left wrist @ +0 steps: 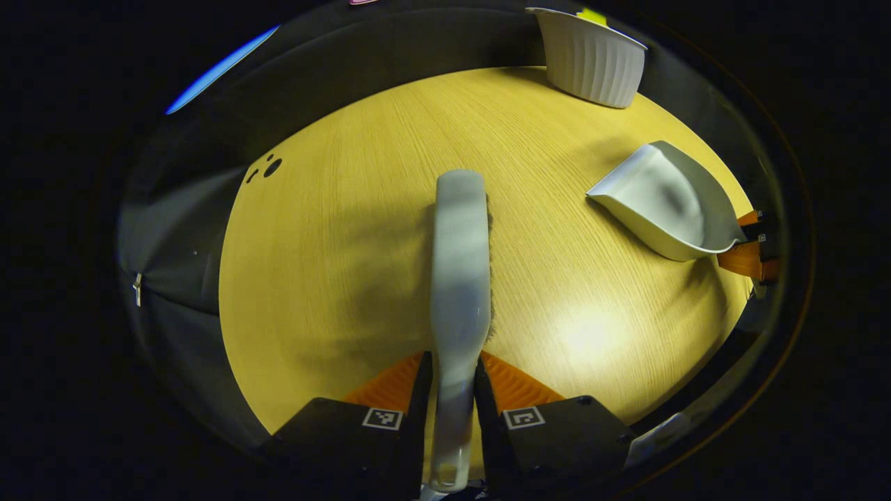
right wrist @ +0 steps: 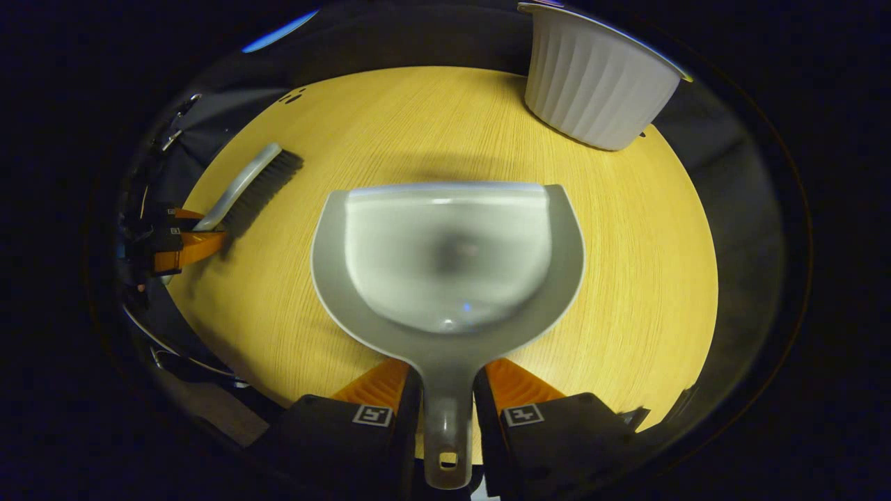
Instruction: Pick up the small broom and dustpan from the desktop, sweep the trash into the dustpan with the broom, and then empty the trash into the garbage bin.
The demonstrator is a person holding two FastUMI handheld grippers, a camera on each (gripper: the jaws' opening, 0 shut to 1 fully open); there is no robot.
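L tongs (left wrist: pixel 451 379) pinch the broom (left wrist: pixel 459 264) by its handle, bristles side-on over the counter (left wrist: pixel 334 264); R tongs (right wrist: pixel 447 390) clamp the dustpan (right wrist: pixel 445 257) handle, mouth fwd, pan looks empty, ready to catch; ribbed white bin (right wrist: pixel 592 83) at far edge; no trash seen.

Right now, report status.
Left gripper shut on broom. Right gripper shut on dustpan. Garbage bin upright on table, path open.

I'm seeing the small pale plastic broom (right wrist: pixel 240 186) lying left of the grey plastic dustpan (right wrist: pixel 445 278) on the round wooden desktop (right wrist: pixel 626 278), the ribbed white garbage bin (right wrist: pixel 592 87) standing behind.
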